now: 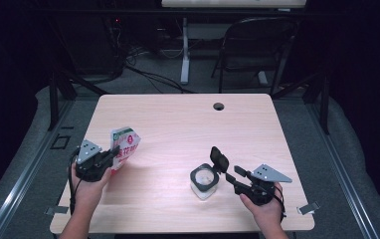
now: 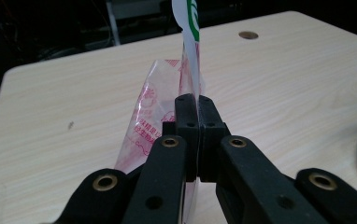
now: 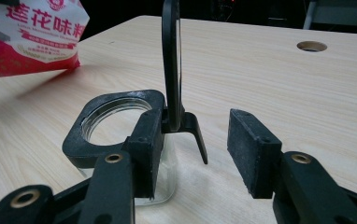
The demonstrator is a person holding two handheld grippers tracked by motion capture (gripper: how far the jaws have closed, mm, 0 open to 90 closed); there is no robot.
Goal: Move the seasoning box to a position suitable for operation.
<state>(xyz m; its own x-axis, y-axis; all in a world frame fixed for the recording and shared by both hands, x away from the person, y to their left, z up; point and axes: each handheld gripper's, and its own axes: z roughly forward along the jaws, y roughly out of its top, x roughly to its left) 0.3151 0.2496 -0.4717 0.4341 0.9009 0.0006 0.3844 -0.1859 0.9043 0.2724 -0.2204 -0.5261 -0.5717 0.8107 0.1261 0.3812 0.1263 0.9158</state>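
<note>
My left claw [image 2: 198, 105] pinches a plastic bag [image 1: 124, 147], red and white with pink printing and a green mark near its top edge. It stands on edge, lifted off the wooden table near the left side. Near the right side sits a clear square glass jar [image 1: 204, 182] with a black collar, upright on the tabletop. Its black hinged lid [image 1: 219, 159] stands flipped open, nearly vertical behind the round mouth.

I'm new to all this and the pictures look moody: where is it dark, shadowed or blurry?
High view: the table is lit, the room around it nearly black; the packet and jar cast soft shadows. Left gripper view: the packet is slightly soft. Right gripper view: the packet throws a shadow toward the jar; the far edge blurs.
</note>
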